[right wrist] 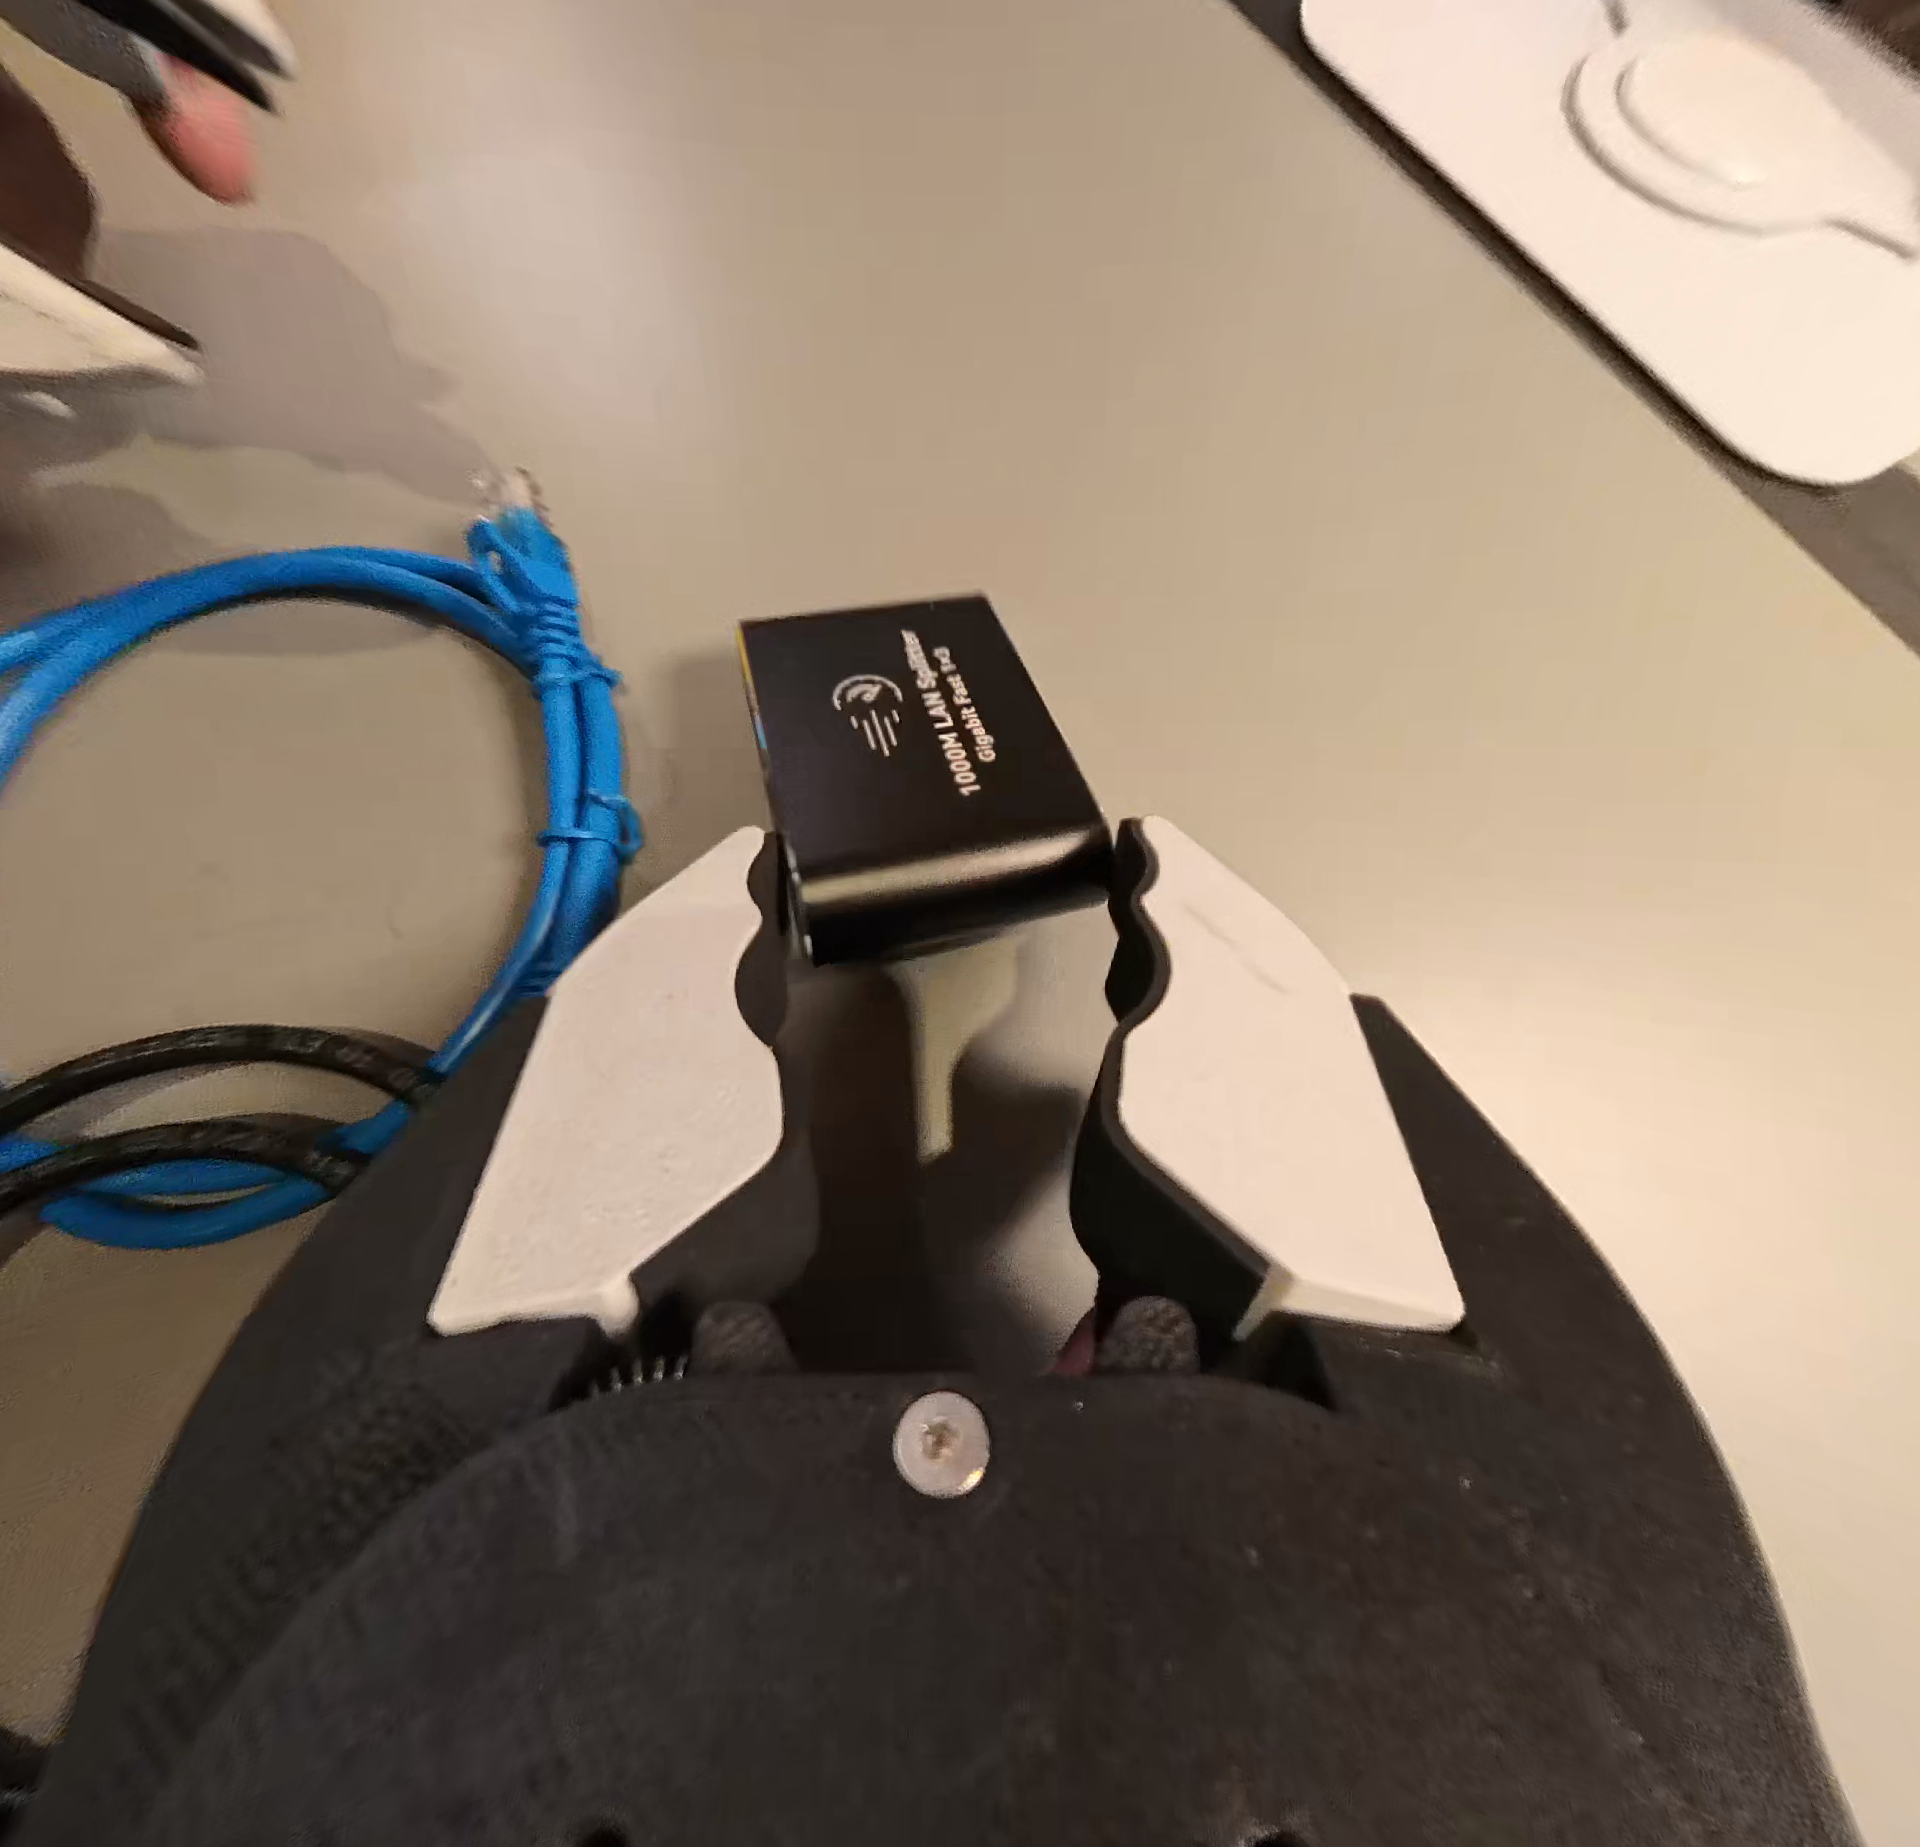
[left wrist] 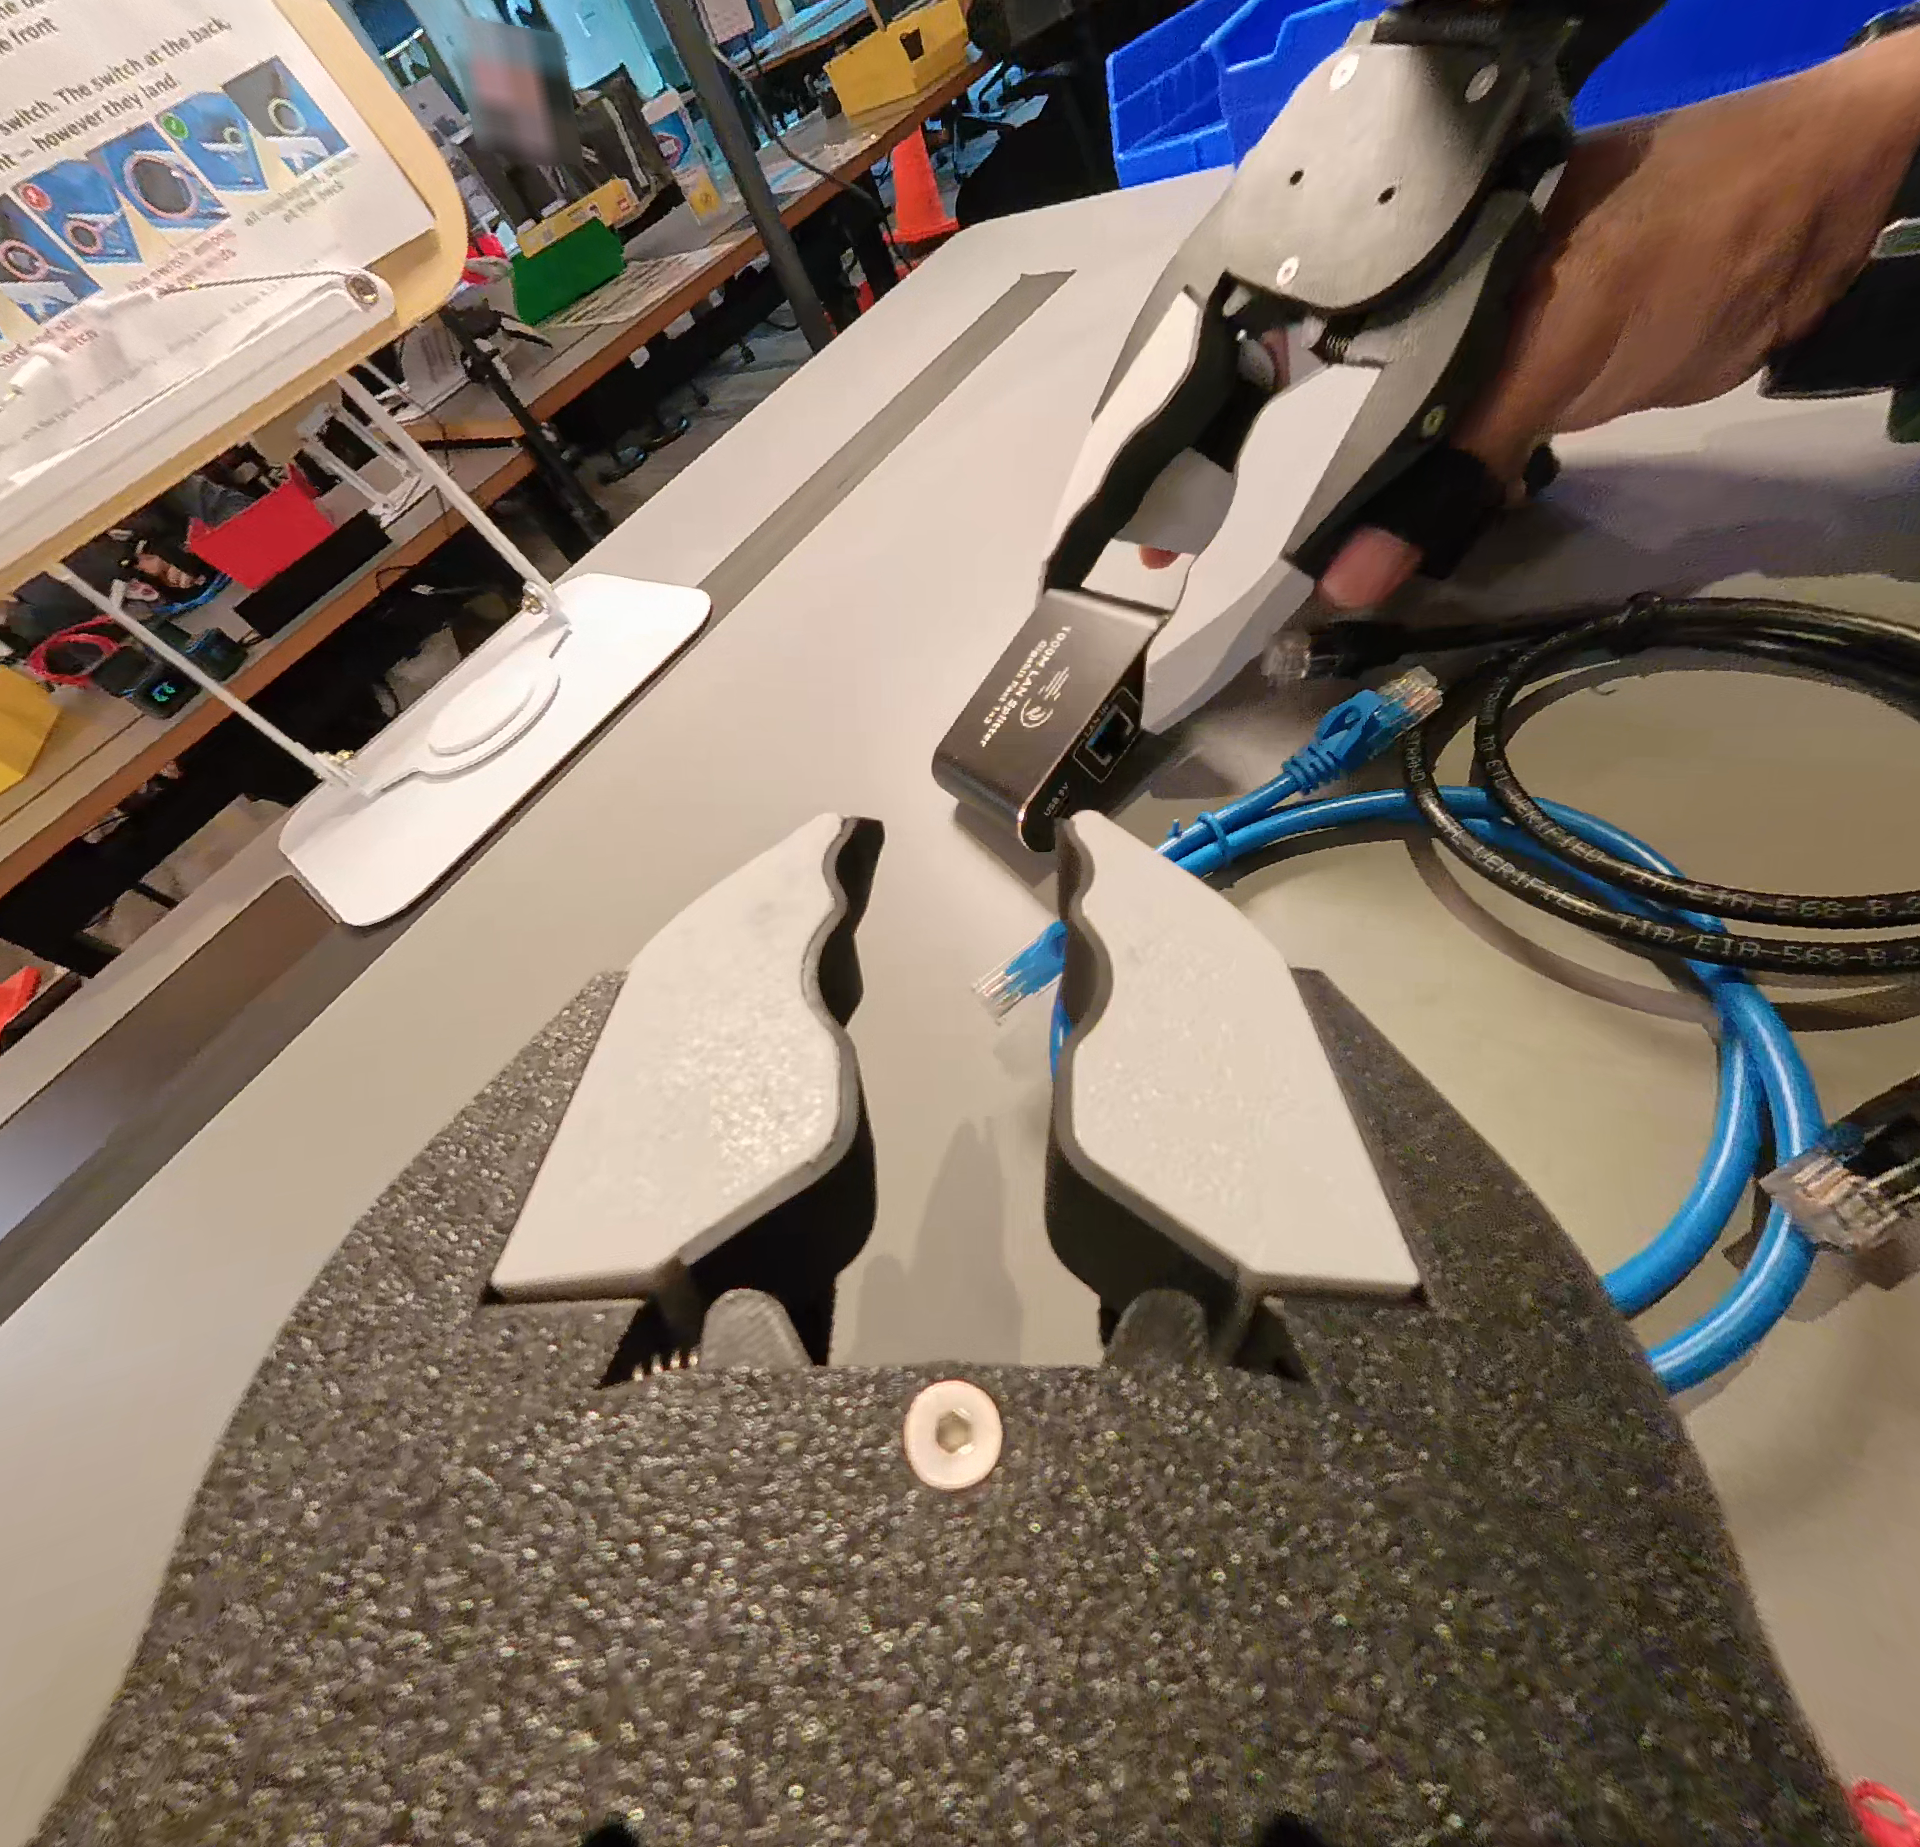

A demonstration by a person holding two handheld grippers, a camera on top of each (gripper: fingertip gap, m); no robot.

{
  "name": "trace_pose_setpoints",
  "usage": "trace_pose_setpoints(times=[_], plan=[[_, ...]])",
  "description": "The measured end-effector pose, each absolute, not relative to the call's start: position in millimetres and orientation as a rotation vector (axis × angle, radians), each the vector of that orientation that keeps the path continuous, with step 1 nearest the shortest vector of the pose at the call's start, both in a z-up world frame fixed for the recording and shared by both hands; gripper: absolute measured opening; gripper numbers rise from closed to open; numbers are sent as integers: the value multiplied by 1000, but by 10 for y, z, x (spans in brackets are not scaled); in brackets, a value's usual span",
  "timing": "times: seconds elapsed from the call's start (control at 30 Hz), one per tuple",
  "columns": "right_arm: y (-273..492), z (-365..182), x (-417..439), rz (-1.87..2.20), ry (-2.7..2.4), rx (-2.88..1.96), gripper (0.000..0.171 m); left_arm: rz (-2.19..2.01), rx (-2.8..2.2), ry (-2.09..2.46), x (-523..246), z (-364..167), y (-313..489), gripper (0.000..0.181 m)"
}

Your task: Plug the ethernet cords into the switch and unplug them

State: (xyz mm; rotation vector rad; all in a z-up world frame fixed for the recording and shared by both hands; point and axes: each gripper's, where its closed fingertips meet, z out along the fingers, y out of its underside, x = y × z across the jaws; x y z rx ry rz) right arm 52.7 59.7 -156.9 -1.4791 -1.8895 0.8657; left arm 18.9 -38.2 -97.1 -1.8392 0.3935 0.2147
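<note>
The black switch is a small box with white print, held at its near end by my right gripper, which is shut on it just above the grey table. In the left wrist view the switch shows an empty port facing my left gripper, which is open and empty just in front of it. A coiled blue ethernet cord lies to the right, with one plug by my left gripper's right finger and another plug near the switch. A black cord lies coiled over it. Nothing is plugged into the visible port.
A white stand base sits on the table to the left and carries an instruction board. It shows at the upper right of the right wrist view. Blue bins stand at the back. The black cord's plug lies at the right. From the left gripper's tips to the plug is close to 5 cm.
</note>
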Motion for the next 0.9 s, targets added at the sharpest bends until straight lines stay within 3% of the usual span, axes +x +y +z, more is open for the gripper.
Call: trace_pose_setpoints(times=[0.9], plan=[[229, -1151, 582, 1379, -1664, -1733, 59, 408, -1869, 621, 441, -1276, -159, 54]])
